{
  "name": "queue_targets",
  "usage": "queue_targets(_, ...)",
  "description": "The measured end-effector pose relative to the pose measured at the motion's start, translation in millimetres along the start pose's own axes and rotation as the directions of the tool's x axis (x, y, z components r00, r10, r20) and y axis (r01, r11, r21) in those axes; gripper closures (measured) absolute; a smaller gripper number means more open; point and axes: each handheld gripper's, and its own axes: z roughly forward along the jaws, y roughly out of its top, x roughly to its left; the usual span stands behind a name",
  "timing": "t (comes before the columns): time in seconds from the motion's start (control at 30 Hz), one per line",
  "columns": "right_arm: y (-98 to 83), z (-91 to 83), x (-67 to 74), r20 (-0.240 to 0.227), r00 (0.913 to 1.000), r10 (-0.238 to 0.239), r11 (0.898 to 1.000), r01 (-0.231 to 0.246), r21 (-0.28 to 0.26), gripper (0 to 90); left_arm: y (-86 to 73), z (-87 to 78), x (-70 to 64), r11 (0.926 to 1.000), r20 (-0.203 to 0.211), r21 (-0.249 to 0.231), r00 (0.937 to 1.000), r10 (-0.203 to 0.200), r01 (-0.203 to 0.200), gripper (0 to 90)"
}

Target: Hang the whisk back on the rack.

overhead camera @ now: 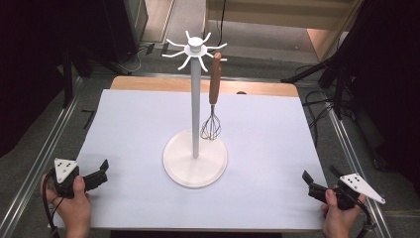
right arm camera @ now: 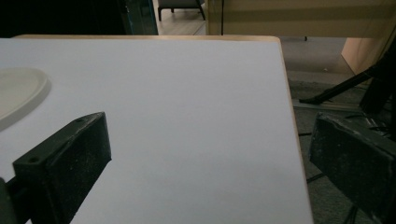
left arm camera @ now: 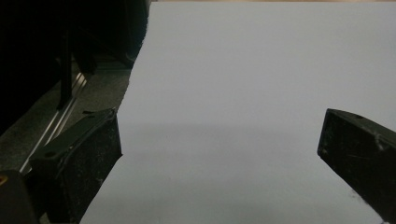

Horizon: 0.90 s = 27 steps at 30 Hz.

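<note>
- The table (overhead camera: 148,124) takes up most of the room's middle, covered by a pale sheet, with a strip of wood showing along its far edge at 12 o'clock.
- A white stand (overhead camera: 195,124) sits near the centre of the sheet: a round flat base, a slim upright pole, and a crown of curved hooks at the top. In the right gripper view a slice of its base (right arm camera: 18,93) shows at 9 o'clock.
- A whisk (overhead camera: 213,99) with a brown wooden handle hangs from one hook on the 3 o'clock side of the pole, wire head down, just above or touching the base's rim; I cannot tell which.
- The left gripper (overhead camera: 101,173) is at 8 o'clock near the table's near corner, held in the person's left hand (overhead camera: 74,201), grey plate on top. Its jaws are spread wide with nothing between them; in the left gripper view (left arm camera: 219,144) bare sheet lies between the black jaws, the table's edge running under one jaw.
- The right gripper (overhead camera: 321,174) is at 4 o'clock by the opposite near corner, held in the right hand (overhead camera: 339,215). Its jaws stand wide apart, gripping nothing; in the right gripper view (right arm camera: 210,144) one jaw hangs past the table's edge over the floor.
- Both grippers are well apart from the stand and whisk.
</note>
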Motion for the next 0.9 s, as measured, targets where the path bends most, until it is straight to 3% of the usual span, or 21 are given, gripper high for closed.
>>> queue_targets(0.1, -3.6, -5.5, -3.0, 0.007, 1.0, -0.003, 1.0, 0.003, 0.005, 0.0, 0.0, 0.0, 0.1, 1.0, 0.001, -0.001, 1.0, -0.002, 0.002, 0.1)
queue_targets(0.27, -12.6, -16.6, -8.0, 0.015, 0.9992, 0.038, 0.999, -0.038, 0.006, 0.0, -0.1, 0.0, 0.2, 1.0, 0.001, -0.002, 1.0, -0.002, 0.002, 0.1)
queue_targets(0.43, -14.6, -14.6, -7.8, 0.016, 0.9987, 0.048, 0.999, -0.048, 0.009, 0.0, -0.3, -0.1, 0.5, 1.0, 0.003, -0.006, 1.0, -0.008, 0.008, 0.1)
queue_targets(0.67, -15.9, -8.8, -3.7, 0.033, 0.9992, 0.023, 0.999, -0.024, 0.03, 0.0, -0.3, -0.2, 0.8, 0.9999, 0.002, -0.007, 0.9999, -0.013, 0.013, 0.1)
queue_targets(0.77, -16.0, -9.3, -4.8, 0.037, 0.9986, 0.038, 0.999, -0.039, 0.028, 0.0, -0.3, -0.3, 0.2, 1.0, 0.002, -0.006, 1.0, -0.005, 0.005, 0.1)
queue_targets(0.9, -16.0, -8.6, -4.1, 0.022, 0.9995, 0.024, 0.999, -0.024, 0.029, 0.0, 0.0, 0.6, -2.2, 0.9999, -0.012, 0.004, 0.9998, 0.013, -0.013, 0.1)
